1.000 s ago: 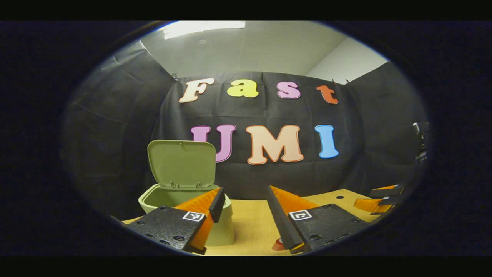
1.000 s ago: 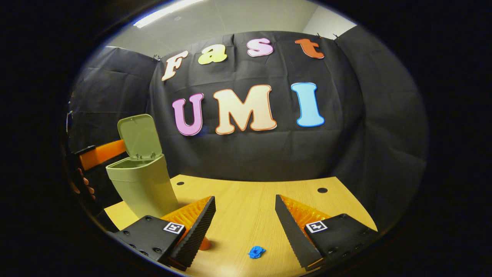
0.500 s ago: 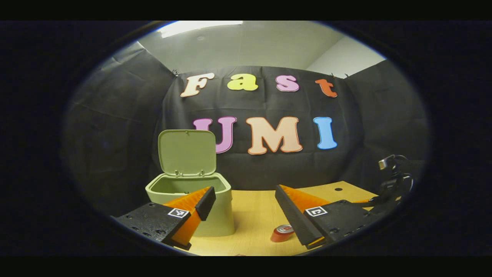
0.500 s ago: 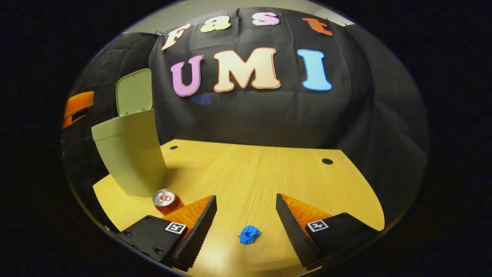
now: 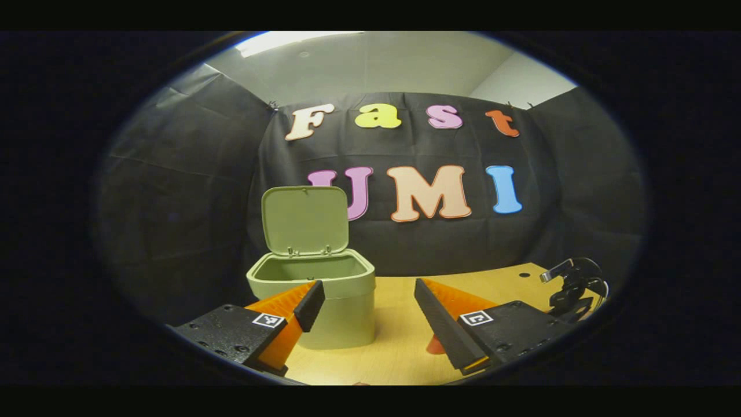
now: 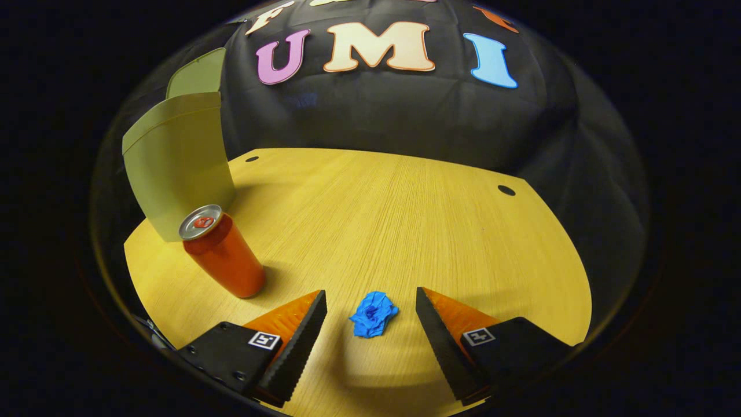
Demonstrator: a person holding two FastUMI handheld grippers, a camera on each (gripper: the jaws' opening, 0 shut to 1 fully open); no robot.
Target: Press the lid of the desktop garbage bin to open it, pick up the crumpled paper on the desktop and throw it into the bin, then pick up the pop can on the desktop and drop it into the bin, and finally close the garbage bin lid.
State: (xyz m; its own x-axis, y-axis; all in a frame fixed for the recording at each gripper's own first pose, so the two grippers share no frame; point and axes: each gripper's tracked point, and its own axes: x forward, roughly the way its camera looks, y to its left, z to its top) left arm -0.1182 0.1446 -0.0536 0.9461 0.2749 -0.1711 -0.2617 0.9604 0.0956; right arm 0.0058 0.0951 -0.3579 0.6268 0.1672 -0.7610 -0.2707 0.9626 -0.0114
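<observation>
In the right gripper view, the garbage bin (image 6: pixel 173 168) stands far left of the right gripper (image 6: pixel 370 321), a pale green, smooth-walled tub on the wooden desktop (image 6: pixel 405 220), with its lid (image 6: pixel 197 75) raised behind it. Just in front of the bin and left of the gripper's left finger stands the pop can (image 6: pixel 223 255), upright, its body red-orange, its top silver with a red pull tab. Next comes that left finger, then the crumpled paper (image 6: pixel 373 314): a small bright blue wad, creased and lumpy, lying on the desktop in the gap between the two fingers, slightly nearer the left one and touching neither. The fingers are spread wide and grip nothing.

In the left gripper view, the bin (image 5: pixel 324 289) sits just beyond the left finger of the left gripper (image 5: pixel 365 304), which overlaps its near left corner. Its lid (image 5: pixel 305 220) stands up almost vertical on hinges at the back rim, showing a plain green underside, and the hollow inside is open to view. Between the fingers lies bare desktop (image 5: pixel 388 347). These fingers too are parted wide and hold nothing. A sliver of the red-orange can (image 5: pixel 434 346) peeks out beside the right finger. Far right, dark hardware, seemingly part of the other gripper (image 5: pixel 570 286), hangs low over the desktop's edge.
</observation>
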